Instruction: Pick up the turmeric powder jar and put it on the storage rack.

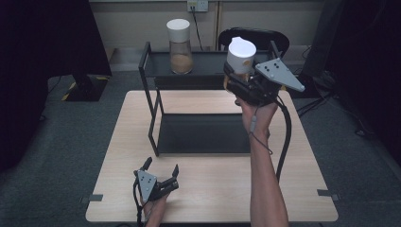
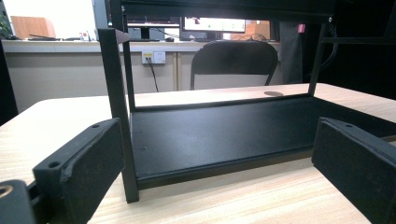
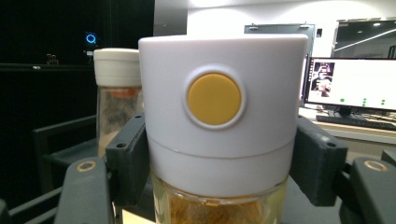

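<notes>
- Right gripper (image 1: 239, 75) is up in the air at the rack's top right corner, jaws pinching a jar (image 1: 240, 59) from both sides.
- In the right gripper view the two black pads clamp the jar (image 3: 223, 126) just below its white lid (image 3: 223, 93), one on each flank, and a round yellow button (image 3: 214, 98) on the lid faces the camera.
- Below the lid there's clear glass with something golden-brown inside.
- The jar stands upright in the grip, clear of the table, level with the top shelf (image 1: 203, 64) of the rack (image 1: 153, 118).
- The grey three-cornered plate on the gripper points to the right in the high view, and the cable hangs down along the forearm.
- A second jar (image 1: 179, 46) sits on that top shelf toward its left, white lid on, brown fill low in the glass; it stands well apart from the held one.
- From the right gripper view that second jar (image 3: 116, 100) shows just behind and to the left.
- Left gripper (image 1: 162, 166) rests low on the table (image 1: 208, 198) near the front edge, jaws spread wide with nothing between them.
- Its own view looks straight at the rack's black bottom shelf (image 2: 219, 135), a post (image 2: 116, 116) just ahead of the left jaw.
- Beyond the table: a dark chair (image 2: 233, 63) and a wall socket (image 2: 153, 57).
</notes>
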A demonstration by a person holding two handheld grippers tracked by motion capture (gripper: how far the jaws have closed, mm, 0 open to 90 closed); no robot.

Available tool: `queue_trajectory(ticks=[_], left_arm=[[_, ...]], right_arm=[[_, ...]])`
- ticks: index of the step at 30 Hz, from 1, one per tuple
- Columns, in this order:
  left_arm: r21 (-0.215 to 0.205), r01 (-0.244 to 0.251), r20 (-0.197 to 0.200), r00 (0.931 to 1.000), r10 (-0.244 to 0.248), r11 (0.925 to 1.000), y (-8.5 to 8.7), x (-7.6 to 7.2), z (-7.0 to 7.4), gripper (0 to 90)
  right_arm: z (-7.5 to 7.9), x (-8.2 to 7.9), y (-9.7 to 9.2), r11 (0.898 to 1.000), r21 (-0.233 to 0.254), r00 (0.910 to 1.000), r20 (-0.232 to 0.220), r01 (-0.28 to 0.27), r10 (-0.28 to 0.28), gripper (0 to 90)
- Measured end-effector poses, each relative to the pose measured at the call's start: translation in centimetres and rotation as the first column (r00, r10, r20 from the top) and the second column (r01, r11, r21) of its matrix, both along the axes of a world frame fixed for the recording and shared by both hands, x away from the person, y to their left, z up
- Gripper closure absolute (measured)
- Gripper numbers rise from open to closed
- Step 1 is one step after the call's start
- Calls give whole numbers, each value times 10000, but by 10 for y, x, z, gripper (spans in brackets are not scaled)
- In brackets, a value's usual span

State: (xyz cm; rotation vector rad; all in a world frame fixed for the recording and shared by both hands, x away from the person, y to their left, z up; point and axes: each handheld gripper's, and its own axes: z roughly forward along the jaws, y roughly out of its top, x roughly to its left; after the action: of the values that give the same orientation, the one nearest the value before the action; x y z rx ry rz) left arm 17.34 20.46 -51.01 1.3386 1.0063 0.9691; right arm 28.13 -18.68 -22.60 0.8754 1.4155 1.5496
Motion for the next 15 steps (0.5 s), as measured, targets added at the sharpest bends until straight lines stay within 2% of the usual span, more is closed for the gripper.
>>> queue_trajectory(ticks=[11, 15], left_arm=[[7, -17, -9, 10000, 17, 10000, 0, 0, 0, 20], [50, -24, 6, 10000, 24, 10000, -1, 0, 0, 20]], right_arm=[[15, 25, 11, 9999, -9, 9998, -158, 136, -136, 298], [15, 36, 15, 9998, 4, 9996, -213, 206, -206, 298]])
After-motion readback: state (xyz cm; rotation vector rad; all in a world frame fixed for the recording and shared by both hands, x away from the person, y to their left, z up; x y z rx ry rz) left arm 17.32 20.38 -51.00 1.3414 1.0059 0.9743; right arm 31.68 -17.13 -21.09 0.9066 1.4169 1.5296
